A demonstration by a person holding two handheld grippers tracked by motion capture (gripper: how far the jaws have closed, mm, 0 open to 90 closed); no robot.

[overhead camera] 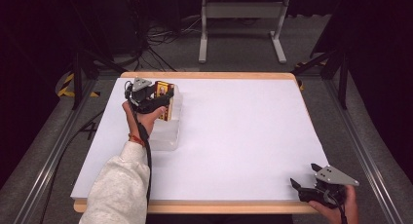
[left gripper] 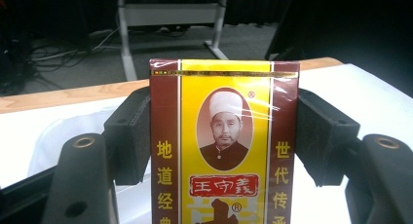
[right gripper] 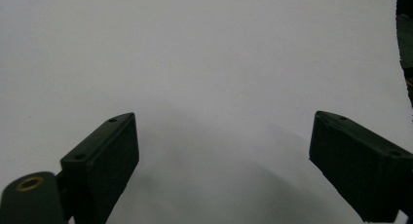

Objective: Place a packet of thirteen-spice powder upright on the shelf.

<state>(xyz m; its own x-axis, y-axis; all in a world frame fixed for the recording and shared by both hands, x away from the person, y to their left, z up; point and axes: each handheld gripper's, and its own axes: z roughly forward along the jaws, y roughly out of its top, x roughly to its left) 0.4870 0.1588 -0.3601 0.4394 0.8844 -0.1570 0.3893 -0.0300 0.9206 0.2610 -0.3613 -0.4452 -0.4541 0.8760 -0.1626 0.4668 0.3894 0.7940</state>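
Across the table (overhead camera: 234, 136), a white sheet covers nearly the whole top, with a wooden edge showing at the far and near sides. Toward the far left corner sits a clear bin (overhead camera: 168, 131), long and shallow, its near part bare. Over its far end the left gripper (overhead camera: 155, 103) holds a box (overhead camera: 163, 98) upright, jaws clamped on the two narrow sides, as the left gripper view makes plain: each black pad presses flat against a maroon edge. Gripping it by the sides likely keeps the printed face clear and the box vertical, ready to go into the bin or come out of it; which of the two I cannot tell. Whether the box touches the bin's floor is hidden by the hand. The right gripper (overhead camera: 311, 182) rests at the near right corner, jaws wide apart over bare sheet, probably parked out of the way. The box (left gripper: 224, 141) is yellow with maroon side bands, a gold strip on top, an oval portrait, Chinese characters and glossy wrap.
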